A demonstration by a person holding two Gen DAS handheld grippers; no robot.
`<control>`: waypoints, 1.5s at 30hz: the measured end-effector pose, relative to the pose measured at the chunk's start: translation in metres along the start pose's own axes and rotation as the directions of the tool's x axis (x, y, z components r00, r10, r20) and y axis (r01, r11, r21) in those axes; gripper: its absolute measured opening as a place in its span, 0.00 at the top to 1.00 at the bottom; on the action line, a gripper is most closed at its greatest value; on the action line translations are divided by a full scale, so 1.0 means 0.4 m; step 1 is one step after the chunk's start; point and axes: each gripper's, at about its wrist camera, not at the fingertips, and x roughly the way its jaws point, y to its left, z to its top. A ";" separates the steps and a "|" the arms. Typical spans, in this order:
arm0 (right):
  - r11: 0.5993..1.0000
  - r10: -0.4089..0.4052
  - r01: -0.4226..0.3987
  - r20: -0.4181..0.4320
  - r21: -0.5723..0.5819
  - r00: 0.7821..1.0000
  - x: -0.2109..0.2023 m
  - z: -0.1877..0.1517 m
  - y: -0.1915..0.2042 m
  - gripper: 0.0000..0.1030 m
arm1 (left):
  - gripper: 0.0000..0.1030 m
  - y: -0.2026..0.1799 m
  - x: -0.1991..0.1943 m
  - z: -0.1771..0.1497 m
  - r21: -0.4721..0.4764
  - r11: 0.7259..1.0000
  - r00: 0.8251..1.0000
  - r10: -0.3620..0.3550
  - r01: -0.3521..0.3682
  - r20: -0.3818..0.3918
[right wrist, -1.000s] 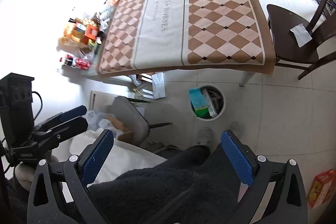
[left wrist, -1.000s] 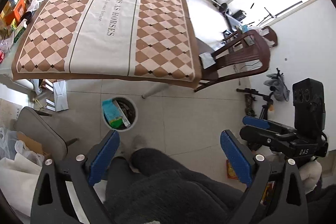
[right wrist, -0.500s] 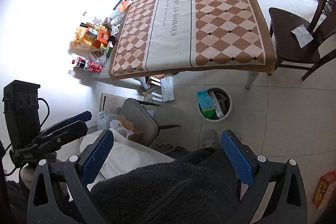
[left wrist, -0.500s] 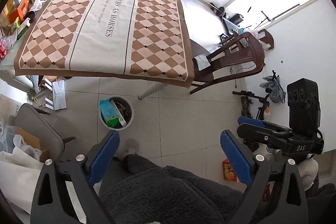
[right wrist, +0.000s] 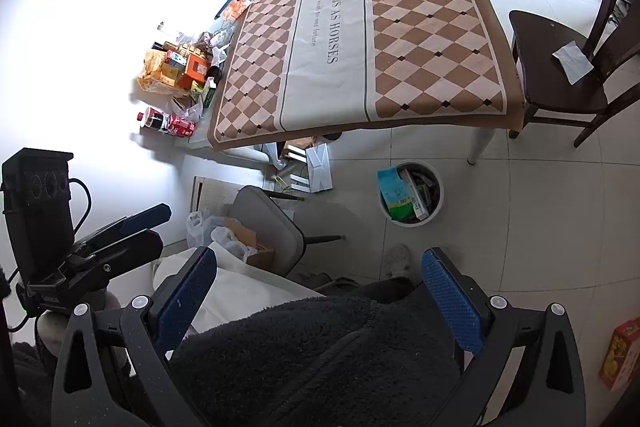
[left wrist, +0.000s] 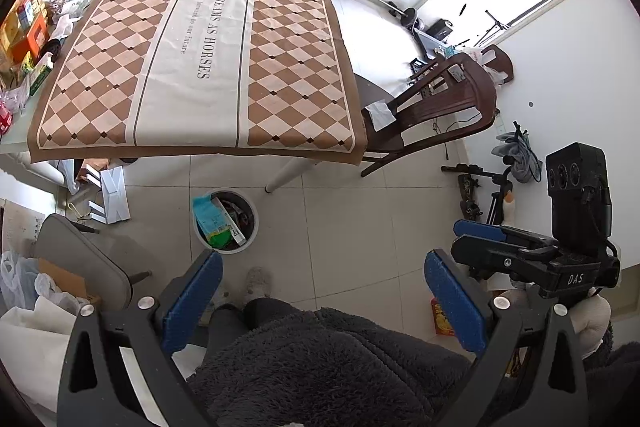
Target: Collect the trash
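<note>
Trash sits in the white bin [left wrist: 224, 219] on the floor just beside the table [left wrist: 200, 67] leg; your left gripper [left wrist: 320, 307] and right gripper [right wrist: 316, 299] (both empty) gape wide.

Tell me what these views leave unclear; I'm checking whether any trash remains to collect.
- Bin depth: both views, the green pack and box cover what lies below.
- Floor under the table: both views, hidden by the cloth.
- Pile beside the cloth: too small and overexposed to sort.
- Red box: right view, cut by the edge; left view, behind the left gripper.
</note>
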 end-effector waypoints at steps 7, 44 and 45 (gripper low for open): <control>1.000 0.001 -0.001 0.006 -0.012 1.000 -0.006 -0.003 0.028 0.00 | 0.00 0.000 -0.010 -0.006 -0.003 1.000 1.000 0.002 -0.002 0.012; 1.000 -0.012 0.011 -0.034 -0.019 0.999 0.012 -0.006 0.031 0.00 | 0.00 0.011 0.015 -0.024 -0.042 0.999 1.000 -0.014 0.013 -0.003; 1.000 -0.014 0.013 -0.032 -0.018 0.999 0.011 -0.007 0.030 0.00 | 0.00 0.011 0.015 -0.026 -0.041 0.999 1.000 -0.015 0.015 -0.004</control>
